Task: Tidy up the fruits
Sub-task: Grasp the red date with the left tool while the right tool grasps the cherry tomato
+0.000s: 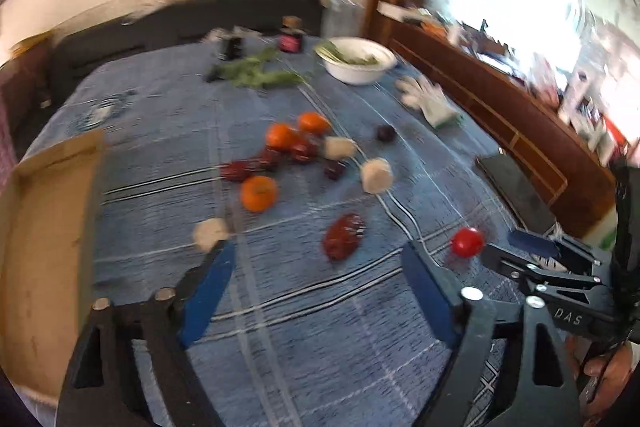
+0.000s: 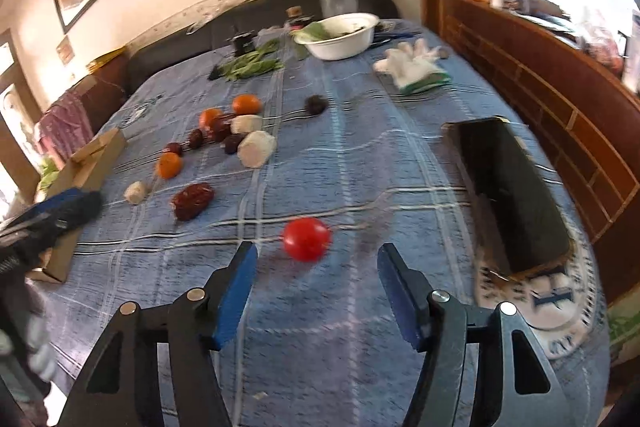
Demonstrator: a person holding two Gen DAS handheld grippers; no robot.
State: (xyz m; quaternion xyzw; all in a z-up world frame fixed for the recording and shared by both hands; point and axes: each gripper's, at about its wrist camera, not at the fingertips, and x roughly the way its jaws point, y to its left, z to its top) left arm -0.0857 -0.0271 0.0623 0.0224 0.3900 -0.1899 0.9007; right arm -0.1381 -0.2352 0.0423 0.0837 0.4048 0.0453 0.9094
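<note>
The right claw [image 2: 314,259] is recorded nearest the lens, its blue-padded jaws spread wide and nothing held between them. A red tomato [image 2: 307,239] is seen just beyond the fingertips, slightly left of the gap's centre line, resting on the blue checked cloth [image 2: 360,155] that covers the counter. The tomato is round, so no long axis needs to be matched. It is judged that a short forward reach with a slight leftward correction is called for before closing.

The left claw [image 1: 316,255] is likewise found open and empty. A dark red oblong fruit [image 1: 343,235] is noted just ahead of it, between the two fingertips, with its long axis running diagonally away and to the right. In the left wrist view the tomato [image 1: 467,242] lies to the right of the left claw, near the right claw's tips; the right hand is therefore judged the nearer for it.

Further out, three oranges [image 1: 259,193], several small dark fruits and some pale cylindrical pieces [image 1: 376,175] are scattered in a loose cluster. A brown cardboard box [image 1: 48,227] stands at the left edge and a dark open box [image 2: 512,187] at the right. A white bowl [image 2: 340,37] and white gloves [image 2: 412,65] lie at the far end.

The letters "DAS" [image 1: 568,318] are read on the right gripper's body; other writing is too blurred to read.
</note>
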